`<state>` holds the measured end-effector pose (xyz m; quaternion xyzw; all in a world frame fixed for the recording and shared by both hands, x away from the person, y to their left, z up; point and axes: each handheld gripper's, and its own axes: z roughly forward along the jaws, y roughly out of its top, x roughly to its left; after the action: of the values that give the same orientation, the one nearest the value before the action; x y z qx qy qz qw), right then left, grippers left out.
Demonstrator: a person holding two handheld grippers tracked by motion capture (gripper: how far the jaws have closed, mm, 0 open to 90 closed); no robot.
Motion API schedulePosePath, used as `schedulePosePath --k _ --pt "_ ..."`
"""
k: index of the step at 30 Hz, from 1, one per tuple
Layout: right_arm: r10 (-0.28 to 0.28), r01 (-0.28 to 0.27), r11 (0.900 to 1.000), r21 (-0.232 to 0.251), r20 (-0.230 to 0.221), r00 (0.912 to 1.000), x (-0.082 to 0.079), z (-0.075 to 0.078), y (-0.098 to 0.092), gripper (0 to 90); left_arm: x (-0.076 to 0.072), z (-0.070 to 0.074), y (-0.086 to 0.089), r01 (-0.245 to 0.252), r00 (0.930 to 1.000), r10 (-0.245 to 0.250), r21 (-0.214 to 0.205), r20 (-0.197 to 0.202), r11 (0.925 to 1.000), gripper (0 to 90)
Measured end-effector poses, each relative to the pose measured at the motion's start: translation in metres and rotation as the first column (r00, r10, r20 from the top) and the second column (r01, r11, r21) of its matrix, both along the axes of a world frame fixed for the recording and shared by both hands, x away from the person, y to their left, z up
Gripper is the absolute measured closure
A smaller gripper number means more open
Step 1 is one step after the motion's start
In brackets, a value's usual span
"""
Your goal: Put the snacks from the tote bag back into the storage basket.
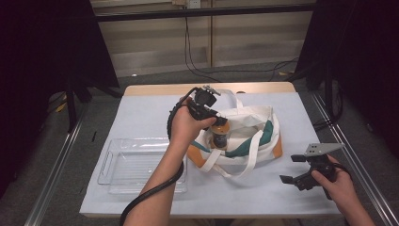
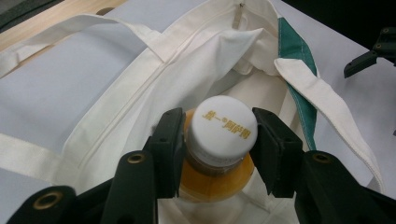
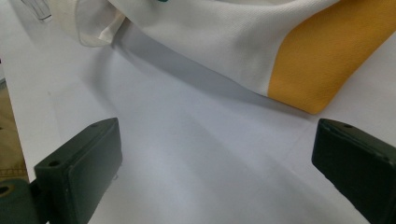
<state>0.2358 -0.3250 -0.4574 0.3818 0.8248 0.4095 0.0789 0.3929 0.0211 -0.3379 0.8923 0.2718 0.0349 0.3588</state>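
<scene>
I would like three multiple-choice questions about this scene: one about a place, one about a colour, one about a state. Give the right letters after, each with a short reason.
1. Where is the clear plastic tray?
A. on the table, on the left gripper's side of the white canvas tote bag
B. inside the bag
C. under the right gripper

2. What colour is the cap of the orange drink bottle?
A. green
B. white
C. black

3. How is the right gripper?
A. shut on a bag strap
B. shut on the bottle
C. open, holding nothing

Answers:
1 A, since the high view shows the tray on the table at the bag's left.
2 B, since the left gripper view shows a white cap with gold lettering between the jaws of the left gripper, which are shut on the bottle's neck.
3 C, since the right gripper view shows its jaws wide apart over the bare table.
</scene>
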Motion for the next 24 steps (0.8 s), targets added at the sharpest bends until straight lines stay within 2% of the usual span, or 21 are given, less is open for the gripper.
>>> schedulePosePath --k 8,10,12,20,21,24 --pt "-0.001 0.001 1.0000 -0.003 0.002 1.0000 0.000 0.000 0.000 1.4 0.001 0.000 -0.002 0.011 0.9998 -0.011 0.021 0.015 0.9997 56.5" --pt "0.000 0.000 1.0000 -0.003 0.003 1.0000 0.000 0.000 0.000 1.4 0.000 0.004 -0.005 0.030 0.9993 -0.031 0.061 0.019 0.9977 58.2" --pt "-0.001 0.001 1.0000 -0.001 -0.001 1.0000 0.000 0.000 0.001 1.4 0.000 0.005 -0.007 0.028 0.9994 -0.030 0.073 0.019 0.9969 58.6" --pt "-0.004 0.004 1.0000 0.002 0.002 1.0000 0.000 0.000 -0.001 1.4 0.002 0.010 -0.013 0.010 0.9998 -0.008 0.120 -0.015 0.9927 59.2" --pt "-0.005 0.005 1.0000 0.003 0.003 1.0000 0.000 0.000 -0.001 1.4 0.003 0.011 -0.014 0.020 0.9998 -0.018 0.133 -0.013 0.9909 59.2" --pt "-0.005 0.005 1.0000 0.002 0.003 1.0000 0.000 0.000 -0.001 1.4 0.002 0.014 -0.018 0.015 0.9994 -0.009 0.164 -0.033 0.9864 59.2"
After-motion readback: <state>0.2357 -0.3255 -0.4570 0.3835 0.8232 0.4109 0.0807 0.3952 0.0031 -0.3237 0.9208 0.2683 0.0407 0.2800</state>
